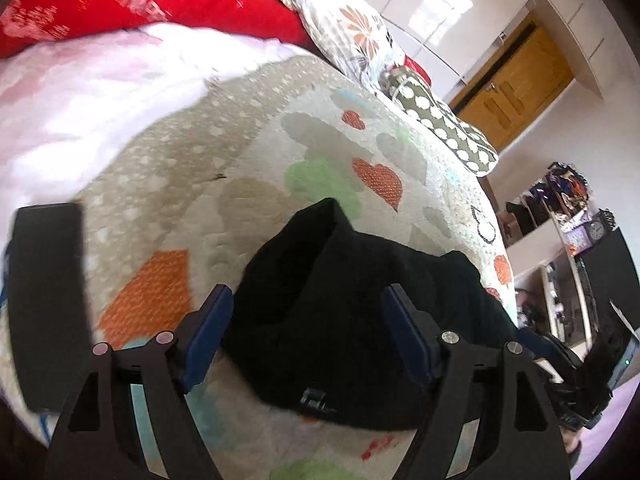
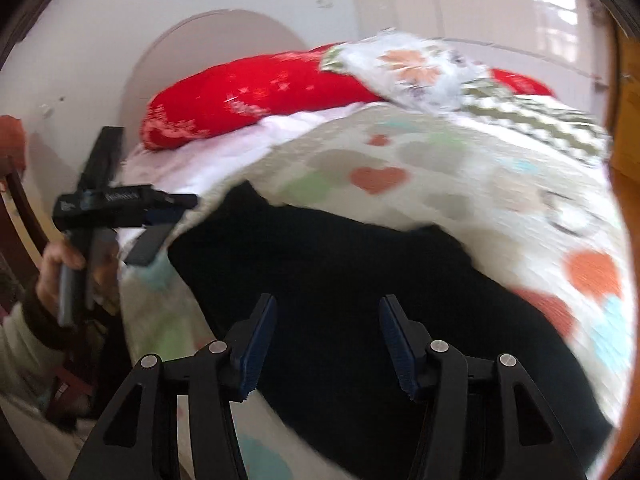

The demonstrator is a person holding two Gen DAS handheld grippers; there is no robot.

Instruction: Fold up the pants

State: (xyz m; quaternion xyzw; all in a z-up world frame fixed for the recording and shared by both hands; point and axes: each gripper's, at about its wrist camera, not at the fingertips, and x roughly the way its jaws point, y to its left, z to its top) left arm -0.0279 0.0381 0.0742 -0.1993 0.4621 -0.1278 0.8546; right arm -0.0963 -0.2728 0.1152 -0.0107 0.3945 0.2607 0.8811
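**user_a:** ok so where are the black pants (image 1: 352, 312) at in this one?

**user_b:** lying on the bed, on top of the heart-print quilt (image 1: 248, 184), bunched up in a lumpy heap rather than flat. In the left wrist view they sit right in front of the left gripper (image 1: 307, 334), between its two blue-padded fingers (image 1: 210, 340). There's a small clasp or buckle thing at the near edge, can't tell exactly what.

**user_a:** is the left one holding them?

**user_b:** nope. Jaws spread wide, nothing pinched, cloth just lies in the gap. Right gripper (image 2: 328, 344) is the same deal: jaws well apart, above the dark fabric (image 2: 360, 288), not clamped on anything. Whether a pad brushes the cloth, can't tell, it's blurry.

**user_a:** what else is around?

**user_b:** red pillow (image 1: 152, 0) at the head of the bed, a flower-print pillow (image 1: 348, 28) beside it, a white-pink sheet (image 1: 80, 92) past the quilt, and an olive polka-dot cushion (image 1: 444, 124) near the far edge. From the right wrist cam you can also see the left hand (image 2: 68, 264) gripping its tool's handle off to the left side, next to the bed edge.
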